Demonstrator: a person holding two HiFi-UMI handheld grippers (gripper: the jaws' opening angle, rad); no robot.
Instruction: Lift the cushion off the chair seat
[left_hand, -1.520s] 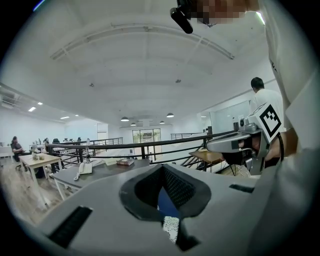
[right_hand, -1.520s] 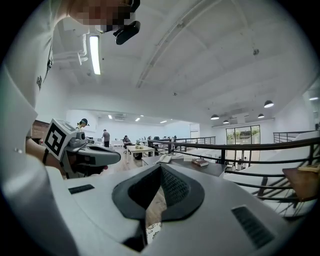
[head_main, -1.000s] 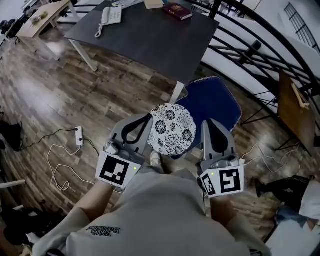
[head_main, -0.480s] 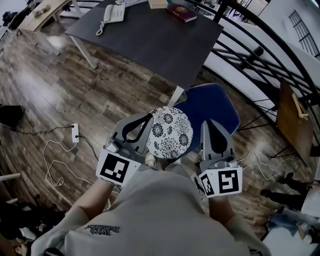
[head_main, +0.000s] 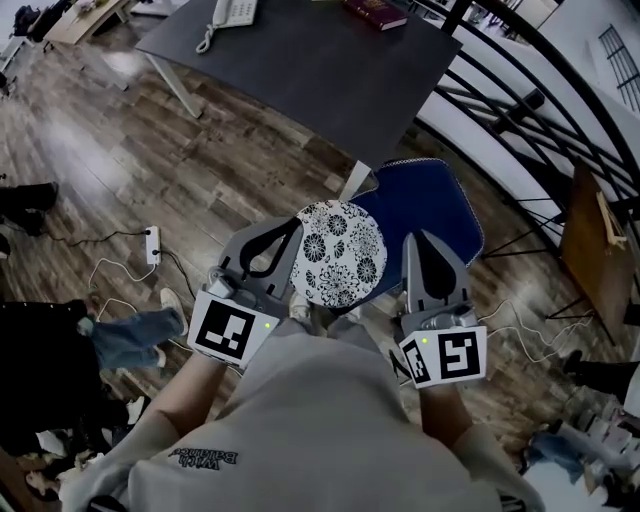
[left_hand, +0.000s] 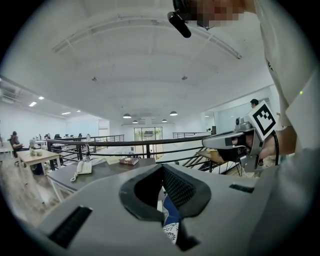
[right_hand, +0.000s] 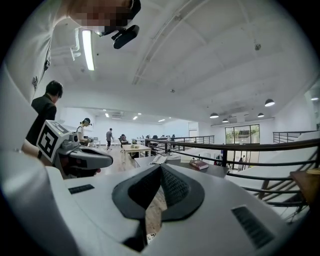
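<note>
A round white cushion (head_main: 340, 252) with black flower print lies on the front left part of a blue chair seat (head_main: 425, 212). In the head view my left gripper (head_main: 296, 230) sits at the cushion's left edge, fingertips together, holding nothing. To the right of the cushion my right gripper (head_main: 418, 240) hovers over the seat's front, also shut and empty. In the left gripper view the left gripper (left_hand: 161, 167) has its jaws met, and a sliver of cushion (left_hand: 171, 232) and blue seat shows below. The right gripper (right_hand: 160, 167) looks the same in its own view.
A dark grey table (head_main: 300, 70) with a white phone (head_main: 232, 12) and a red book (head_main: 377, 12) stands beyond the chair. Black railing (head_main: 520, 100) runs at the right. A power strip (head_main: 152, 245) and cables lie on the wood floor. Another person's legs (head_main: 120, 335) are at the left.
Both grippers have shifted slightly with the person's body; the cushion still lies on the seat. Another person's legs have come into view at the left.
</note>
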